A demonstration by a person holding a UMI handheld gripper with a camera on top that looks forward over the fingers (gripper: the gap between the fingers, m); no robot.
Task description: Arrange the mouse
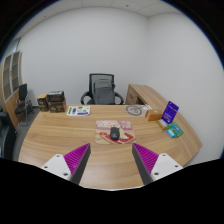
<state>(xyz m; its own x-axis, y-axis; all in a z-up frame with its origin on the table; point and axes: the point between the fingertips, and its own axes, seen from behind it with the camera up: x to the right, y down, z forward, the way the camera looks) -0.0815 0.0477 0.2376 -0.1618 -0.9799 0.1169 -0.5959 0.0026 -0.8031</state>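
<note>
A dark computer mouse [115, 132] lies on a pale patterned mouse mat [113, 130] on the wooden desk [60, 130], straight ahead of my gripper and well beyond the fingers. My gripper [112, 160] is open and holds nothing. Its two fingers with magenta pads [75, 157] stand wide apart above the near edge of the desk.
A black office chair [101, 89] stands behind the desk. A box and small items [54, 101] sit at the far left of the desk. A round object [136, 109], a blue-purple stand [169, 110] and a teal object [175, 130] are on the right side.
</note>
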